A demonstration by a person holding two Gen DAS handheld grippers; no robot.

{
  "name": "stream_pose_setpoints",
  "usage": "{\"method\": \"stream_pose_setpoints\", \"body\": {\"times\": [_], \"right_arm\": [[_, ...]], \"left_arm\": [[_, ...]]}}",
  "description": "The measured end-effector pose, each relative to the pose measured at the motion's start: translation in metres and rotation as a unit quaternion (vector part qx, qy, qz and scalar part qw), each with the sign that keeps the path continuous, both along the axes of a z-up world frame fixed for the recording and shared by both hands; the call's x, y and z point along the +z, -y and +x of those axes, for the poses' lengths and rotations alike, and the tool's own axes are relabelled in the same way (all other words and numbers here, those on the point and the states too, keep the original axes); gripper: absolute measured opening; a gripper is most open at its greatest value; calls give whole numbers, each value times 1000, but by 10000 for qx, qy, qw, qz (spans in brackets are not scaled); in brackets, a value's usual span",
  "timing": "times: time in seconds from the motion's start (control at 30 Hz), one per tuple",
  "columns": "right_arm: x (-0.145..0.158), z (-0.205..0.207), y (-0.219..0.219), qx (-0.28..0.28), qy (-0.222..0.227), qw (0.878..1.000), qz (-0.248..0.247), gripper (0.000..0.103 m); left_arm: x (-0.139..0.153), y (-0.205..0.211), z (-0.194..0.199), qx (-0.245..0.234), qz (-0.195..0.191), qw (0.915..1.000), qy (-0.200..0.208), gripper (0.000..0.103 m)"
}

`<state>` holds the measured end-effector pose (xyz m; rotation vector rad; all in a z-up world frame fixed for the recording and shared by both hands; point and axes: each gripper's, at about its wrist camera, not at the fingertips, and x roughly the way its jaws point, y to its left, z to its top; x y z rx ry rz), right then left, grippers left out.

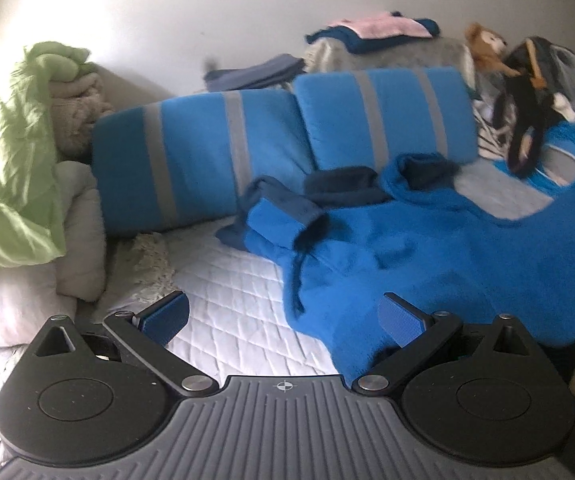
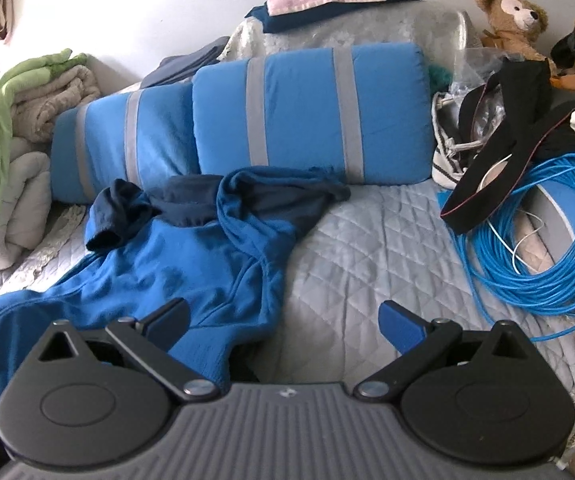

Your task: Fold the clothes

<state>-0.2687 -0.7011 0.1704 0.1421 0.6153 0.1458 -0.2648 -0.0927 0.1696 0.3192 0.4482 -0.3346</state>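
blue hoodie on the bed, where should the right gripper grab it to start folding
Probably the bottom hem of the blue hoodie, the edge nearest the open right gripper. It lies flat on the quilt, so come in low from the front; sleeves and hood are bunched up against the pillows.

Both the left gripper (image 1: 283, 316) and the right gripper (image 2: 283, 320) have black link arms joined by silver screws, blue ribbed pads (image 1: 165, 316) on the fingers, round black discs and a grey ridged base bearing a small crosshair mark.
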Motion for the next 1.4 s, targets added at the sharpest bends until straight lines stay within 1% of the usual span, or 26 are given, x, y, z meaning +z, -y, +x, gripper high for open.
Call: {"method": "stream_pose_setpoints", "body": {"times": [0.1, 0.2, 0.27, 0.33, 0.53, 0.63, 0.77, 0.97, 1.13, 1.4], "right_arm": [[-2, -3, -2, 80, 7, 10000, -45, 103], [-5, -5, -3, 111, -2, 9999, -97, 103], [-7, -6, -2, 107, -22, 9999, -105, 103], [-8, -7, -2, 88, -34, 9999, -92, 103], [-13, -11, -1, 116, -28, 9999, -102, 103], [-16, -15, -3, 192, -36, 9996, -199, 103], [-22, -22, -5, 292, -48, 9989, -353, 103], [-33, -38, -7, 470, -132, 9975, -509, 103], [-41, -50, -10, 681, -181, 9954, -648, 103], [-59, -56, -21, 879, -73, 9910, -1010, 103]], "left_arm": [[-9, 0, 0, -76, 151, 9998, -132, 103], [-15, -5, -1, -162, -11, 9995, -269, 103], [-19, -6, -2, -139, -20, 9994, -306, 103], [-23, -5, -2, -111, 49, 9996, -269, 103], [-31, -2, 8, 282, 103, 9994, -153, 102], [-35, -1, 13, 395, 89, 9990, -162, 86], [-40, 1, 18, 480, -7, 9986, -209, 86], [-37, -1, 22, 488, -225, 9983, -227, 86], [-35, -3, 25, 482, -303, 9981, -236, 86], [-34, -3, 27, 502, -356, 9977, -268, 86]]}}
